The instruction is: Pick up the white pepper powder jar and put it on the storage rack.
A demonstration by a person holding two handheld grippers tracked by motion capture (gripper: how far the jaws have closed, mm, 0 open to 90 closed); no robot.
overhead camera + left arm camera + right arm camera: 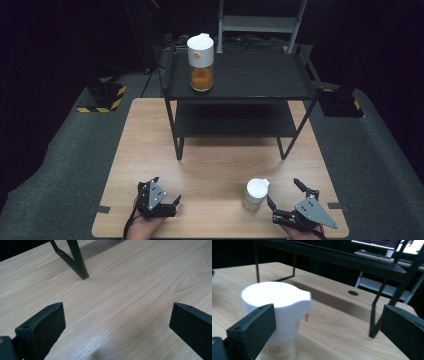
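Note:
A small clear jar with a white spouted lid (pixel 255 194) stands on the wooden table (pixel 210 160) near its front right. My right gripper (pixel 283 191) is open just to the right of it, not touching. In the right gripper view the jar (pixel 275 305) is close, partly behind the left jaw and left of the gap of the open gripper (pixel 328 315). A taller white-lidded jar with orange contents (pixel 201 62) stands on the top left of the black shelf (pixel 240 80). My left gripper (pixel 166 190) is open at the front left, above bare wood (pixel 117 315).
The black two-tier shelf stands on the far half of the table, and one of its legs (pixel 77 262) is ahead of the left gripper. Its frame (pixel 374 315) rises beyond the small jar. Grey floor surrounds the table. A round hole (pixel 353 293) marks the tabletop.

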